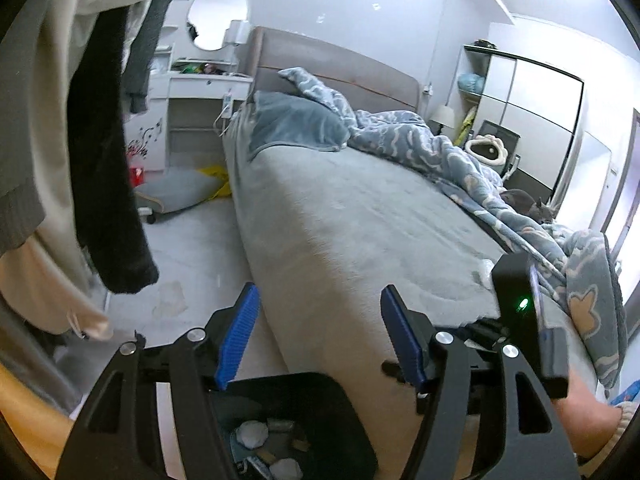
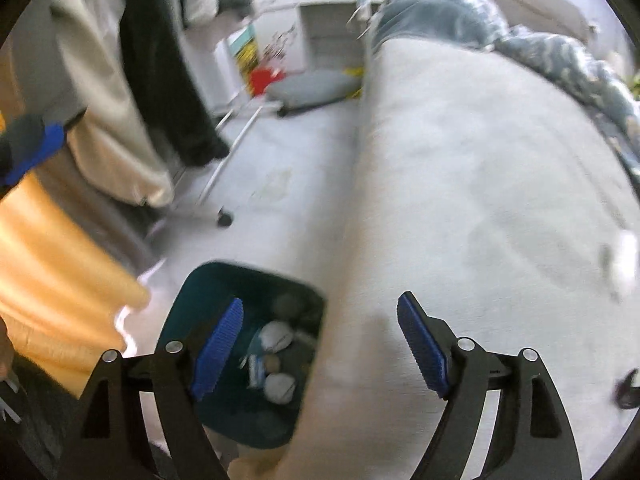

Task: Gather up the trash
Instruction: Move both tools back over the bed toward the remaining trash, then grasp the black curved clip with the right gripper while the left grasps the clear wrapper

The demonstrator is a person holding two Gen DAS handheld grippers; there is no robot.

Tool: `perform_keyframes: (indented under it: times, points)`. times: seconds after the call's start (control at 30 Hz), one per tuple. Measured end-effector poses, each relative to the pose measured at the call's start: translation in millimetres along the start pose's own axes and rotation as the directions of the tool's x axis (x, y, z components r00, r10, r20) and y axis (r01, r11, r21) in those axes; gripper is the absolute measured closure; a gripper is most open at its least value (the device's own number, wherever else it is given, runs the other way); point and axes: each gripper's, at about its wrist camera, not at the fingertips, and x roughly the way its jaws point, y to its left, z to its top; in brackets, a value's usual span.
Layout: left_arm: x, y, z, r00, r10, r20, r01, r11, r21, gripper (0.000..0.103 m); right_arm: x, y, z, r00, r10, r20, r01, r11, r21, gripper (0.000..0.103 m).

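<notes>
The left gripper (image 1: pixel 320 336) and right gripper (image 2: pixel 320 344) both stand wide open, holding nothing. The dark rectangular plastic trash bin (image 2: pixel 188 292) stands upright beside the grey bed (image 2: pixel 480 200), its mouth upward, crumpled white paper (image 2: pixel 276 336) inside.

Right tongs (image 2: pixel 320 340) agape, empty — above dark bin (image 2: pixel 192 280) of crumpled tissues (image 2: pixel 278 336) beside grey bed (image 2: pixel 460 200).

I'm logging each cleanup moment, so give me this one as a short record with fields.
place: bedroom, beside the bed
bin: dark trash bin on the floor against the bed's side
bin contents: crumpled white paper wads and other scraps
left gripper: open, nothing between the jaws
right gripper: open, nothing between the jaws
on the bed: white scrap near its edge
</notes>
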Motion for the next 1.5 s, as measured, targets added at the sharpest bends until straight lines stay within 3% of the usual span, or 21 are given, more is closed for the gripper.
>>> perform_keyframes:
  times: [0.3,0.5,0.73,0.9,1.1,1.13,1.27,1.33,1.4,1.5]
  points:
    - [29,-27,5,1.000,-0.012,-0.005,0.012,0.998,0.069,0.030,-35,-61,-5,0.970,-0.211,0.117,0.195,0.971,0.139,0.016]
    - [51,-41,10,0.999,-0.038,-0.013,0.039,0.996,0.078,0.024,-57,-105,-18,0.922,-0.366,0.130,0.310,0.895,0.321,0.013]
    - [75,-81,17,0.993,-0.113,-0.037,0.116,0.986,0.118,0.014,-92,-136,-33,0.853,-0.499,0.151,0.401,0.813,0.423,0.010]
    - [92,-105,15,0.986,-0.153,-0.067,0.162,0.975,0.151,0.009,-98,-162,-45,0.850,-0.511,0.132,0.394,0.781,0.485,0.010]
    - [114,-118,13,0.977,-0.177,-0.118,0.192,0.971,0.142,0.008,-104,-186,-70,0.830,-0.544,0.123,0.412,0.746,0.524,0.010]
    - [118,-121,13,0.974,-0.189,-0.128,0.205,0.970,0.130,0.008,-104,-190,-73,0.832,-0.543,0.116,0.413,0.745,0.524,0.010]
    - [125,-137,13,0.969,-0.203,-0.144,0.224,0.963,0.152,0.008,-93,-199,-83,0.874,-0.478,0.091,0.374,0.779,0.503,0.010]
    - [131,-149,11,0.963,-0.214,-0.165,0.239,0.959,0.149,0.007,-88,-198,-87,0.880,-0.467,0.088,0.369,0.788,0.493,0.017]
    - [133,-157,10,0.958,-0.231,-0.170,0.257,0.954,0.153,0.007,-82,-195,-88,0.888,-0.452,0.083,0.364,0.801,0.476,0.038]
    - [138,-171,10,0.952,-0.254,-0.173,0.282,0.946,0.162,0.007,-80,-192,-86,0.890,-0.445,0.093,0.360,0.814,0.456,0.048]
